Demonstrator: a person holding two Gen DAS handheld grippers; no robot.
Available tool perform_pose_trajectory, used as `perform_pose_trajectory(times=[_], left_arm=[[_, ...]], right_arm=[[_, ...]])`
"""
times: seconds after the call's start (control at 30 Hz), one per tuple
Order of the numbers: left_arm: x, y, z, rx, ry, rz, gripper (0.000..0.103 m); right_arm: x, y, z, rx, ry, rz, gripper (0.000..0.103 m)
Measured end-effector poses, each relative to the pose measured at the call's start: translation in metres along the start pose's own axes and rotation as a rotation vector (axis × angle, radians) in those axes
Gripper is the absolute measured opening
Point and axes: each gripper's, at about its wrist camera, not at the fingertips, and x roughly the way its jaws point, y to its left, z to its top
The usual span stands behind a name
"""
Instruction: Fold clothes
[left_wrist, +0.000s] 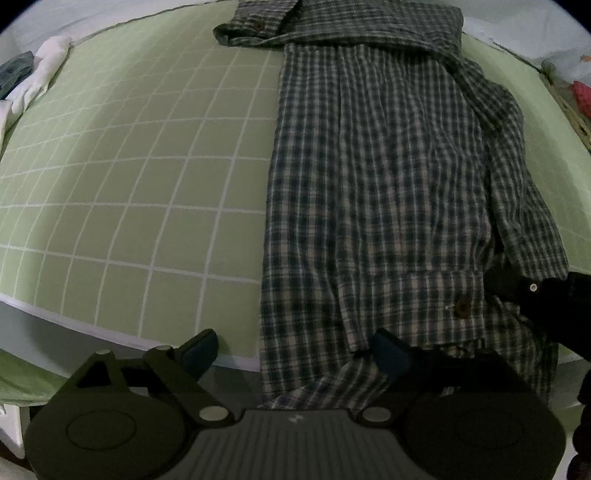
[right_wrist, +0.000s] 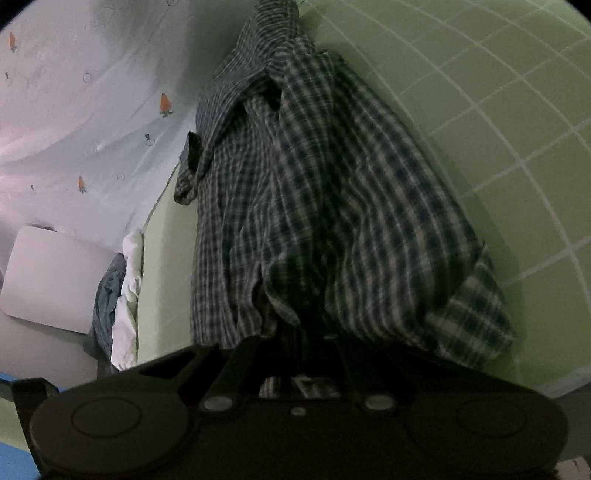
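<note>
My left gripper (left_wrist: 291, 354) is matte black: two round discs flank a ribbed grey centre plate with a small pale mark, and silver pivot caps top the angled link arms. Its fingers (left_wrist: 201, 350) carry dark blue pads. My right gripper (right_wrist: 299, 343) has the same black body, discs and silver caps.

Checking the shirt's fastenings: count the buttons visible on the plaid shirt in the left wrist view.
2. One button sits on the cuff near the shirt's near end; another button is on the folded sleeve cuff at the far end. Others may be hidden in folds.
</note>
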Motion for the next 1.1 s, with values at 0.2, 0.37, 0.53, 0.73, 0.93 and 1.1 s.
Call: perform_pose_trajectory(times=[0.2, 0.37, 0.53, 0.73, 0.93, 1.1], left_arm=[[0.004, -0.002, 0.003, 0.000, 0.014, 0.010, 0.097], [0.005, -0.002, 0.004, -0.006, 0.021, 0.013, 0.099], [0.005, -0.002, 0.007, -0.003, 0.030, 0.012, 0.099], [0.005, 0.002, 0.012, -0.003, 0.052, 0.005, 0.099], [-0.010, 0.021, 0.028, -0.075, 0.030, -0.033, 0.099], [-0.025, 0.050, 0.061, -0.158, -0.051, -0.043, 0.099]], right_arm=[[-0.004, 0.011, 0.006, -0.051, 0.010, -0.020, 0.027], [-0.013, 0.016, 0.011, -0.083, -0.007, -0.040, 0.043], [-0.029, 0.014, 0.018, -0.086, -0.056, -0.051, 0.055], [-0.043, 0.016, 0.032, -0.090, -0.114, -0.052, 0.065], [-0.052, 0.024, 0.052, -0.130, -0.176, -0.068, 0.073], [-0.040, 0.040, 0.084, -0.191, -0.231, -0.108, 0.073]])
